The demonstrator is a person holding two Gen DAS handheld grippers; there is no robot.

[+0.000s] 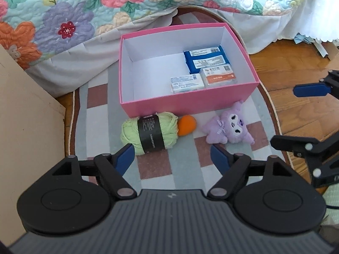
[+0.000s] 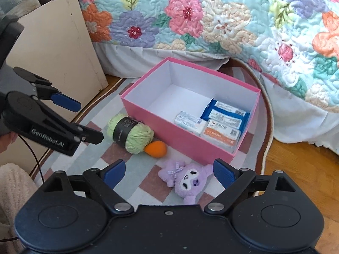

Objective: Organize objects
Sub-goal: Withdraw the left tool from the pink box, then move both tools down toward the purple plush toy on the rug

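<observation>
On the checked rug point(image 1: 184, 169) beside the quilted bed point(image 1: 63, 21), a pink box point(image 1: 186, 101) is seen holding a blue packet point(image 1: 206, 60) and two smaller packs. Just in front of it lie a green yarn ball point(image 1: 149, 133), touched by an orange ball point(image 1: 186, 125), and a purple plush toy point(image 1: 227, 128). The left gripper point(image 1: 172, 157) is angled steeply down near the yarn, jaws apart and empty. The right gripper point(image 2: 169, 173) is tilted down over the plush, jaws spread wide, nothing clamped
</observation>
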